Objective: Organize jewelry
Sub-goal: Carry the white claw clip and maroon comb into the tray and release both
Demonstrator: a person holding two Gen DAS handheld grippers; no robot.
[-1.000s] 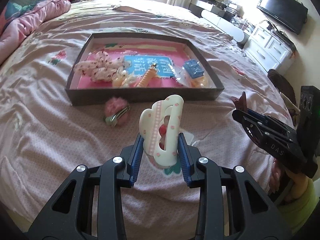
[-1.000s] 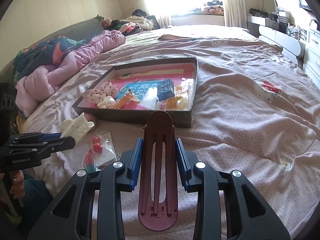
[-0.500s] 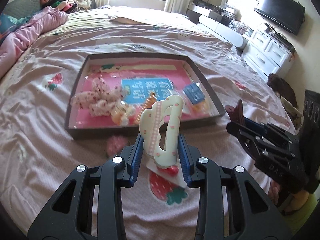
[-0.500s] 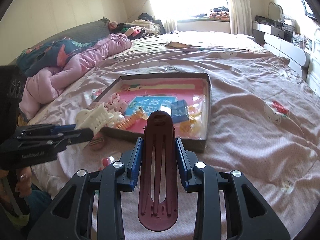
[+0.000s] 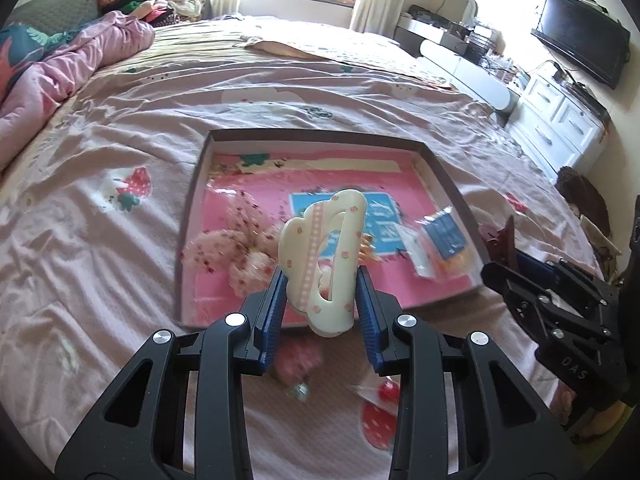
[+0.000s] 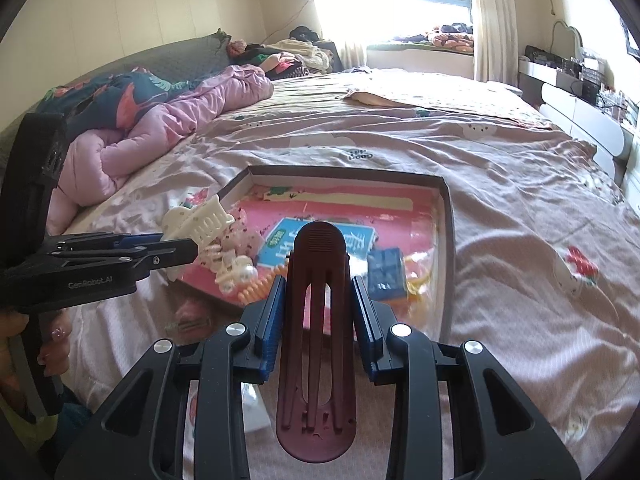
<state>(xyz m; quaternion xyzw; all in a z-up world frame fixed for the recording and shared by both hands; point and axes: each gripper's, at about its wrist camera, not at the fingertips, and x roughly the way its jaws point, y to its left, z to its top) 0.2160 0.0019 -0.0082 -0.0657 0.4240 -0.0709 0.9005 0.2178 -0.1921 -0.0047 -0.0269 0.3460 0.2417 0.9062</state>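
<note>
My left gripper (image 5: 322, 300) is shut on a cream claw hair clip (image 5: 324, 256) with pink dots, held above the near edge of the dark box (image 5: 312, 136) with a pink floor. The clip also shows in the right wrist view (image 6: 200, 224). My right gripper (image 6: 318, 312) is shut on a long maroon hair clip (image 6: 318, 340), just before the box's near wall (image 6: 446, 248). In the box lie a floral scrunchie (image 5: 224, 252), a blue card (image 5: 380, 220), a blue packet (image 5: 444, 236) and an orange spiral piece (image 6: 256, 288).
A pink fluffy hair clip (image 5: 296, 364) and a small bag with red pieces (image 5: 384, 392) lie on the pink bedsheet in front of the box. A pink quilt (image 6: 160, 136) is heaped at the left. White drawers (image 5: 560, 120) and a TV (image 5: 580, 48) stand on the right.
Both grippers have moved forward toward the box with their clips. The cream clip now hangs over the box's near edge; the fluffy clip and the bag have slipped beneath my left gripper.
</note>
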